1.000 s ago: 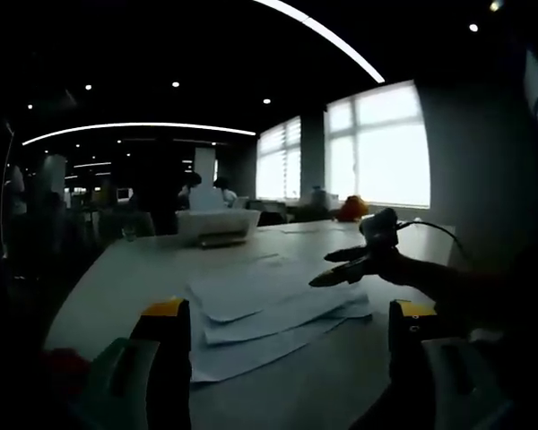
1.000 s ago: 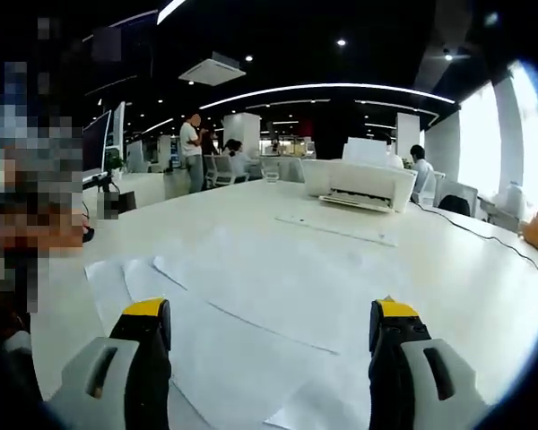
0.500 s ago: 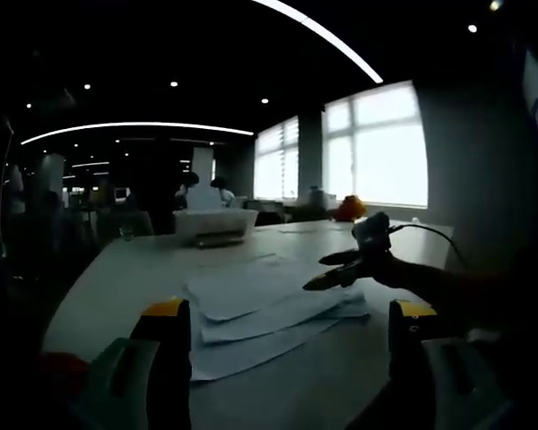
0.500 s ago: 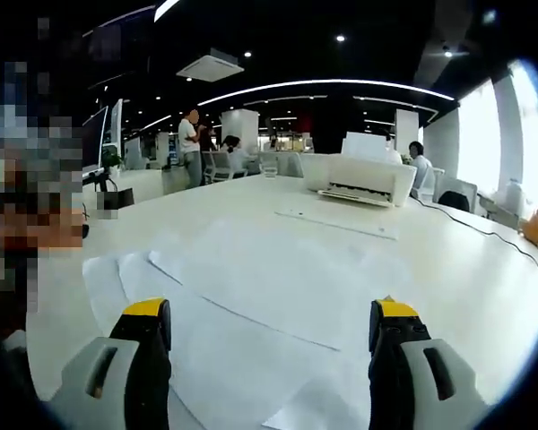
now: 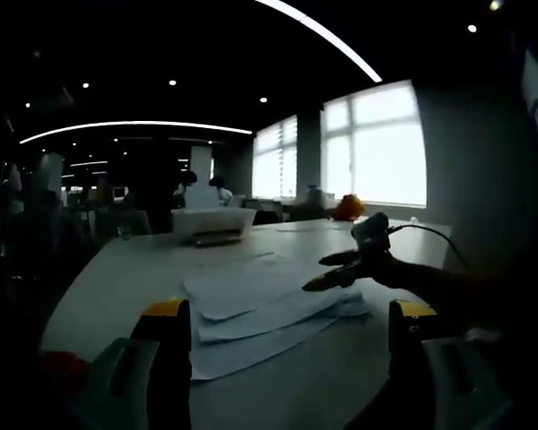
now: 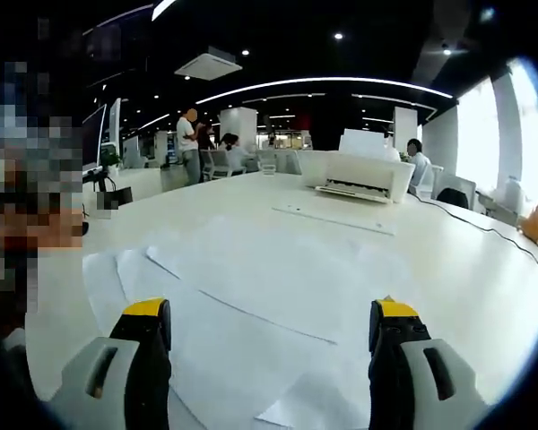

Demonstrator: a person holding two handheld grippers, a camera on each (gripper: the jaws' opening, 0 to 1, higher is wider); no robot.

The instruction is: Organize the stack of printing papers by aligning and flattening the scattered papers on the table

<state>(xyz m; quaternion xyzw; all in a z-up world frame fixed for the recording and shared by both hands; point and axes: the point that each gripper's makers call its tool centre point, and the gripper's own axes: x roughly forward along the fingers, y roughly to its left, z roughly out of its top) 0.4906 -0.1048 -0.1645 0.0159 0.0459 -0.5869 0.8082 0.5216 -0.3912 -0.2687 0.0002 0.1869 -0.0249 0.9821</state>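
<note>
White printing papers point(image 5: 260, 313) point(image 6: 260, 305) are lying fanned and overlapping on the pale desk point(image 5: 117, 269) point(image 6: 484, 278), edges out of line. Left gripper point(image 5: 287, 345) is hovering at the near end of the sheets, fingers point(image 5: 166, 340) spread apart, grasping nothing. Right gripper point(image 6: 271, 345) is hanging over the sheets, fingers point(image 6: 390, 345) likewise released; in the left gripper view it is entering from the right point(image 5: 341, 269). White printer point(image 6: 357, 175) is sitting at the far end of the desk.

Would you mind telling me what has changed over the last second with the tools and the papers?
The right tool has eased down and in over the scattered papers. Both tools remain open and empty; the left tool hangs short of the sheets. The papers remain fanned out, and the printer is unmoved.
</note>
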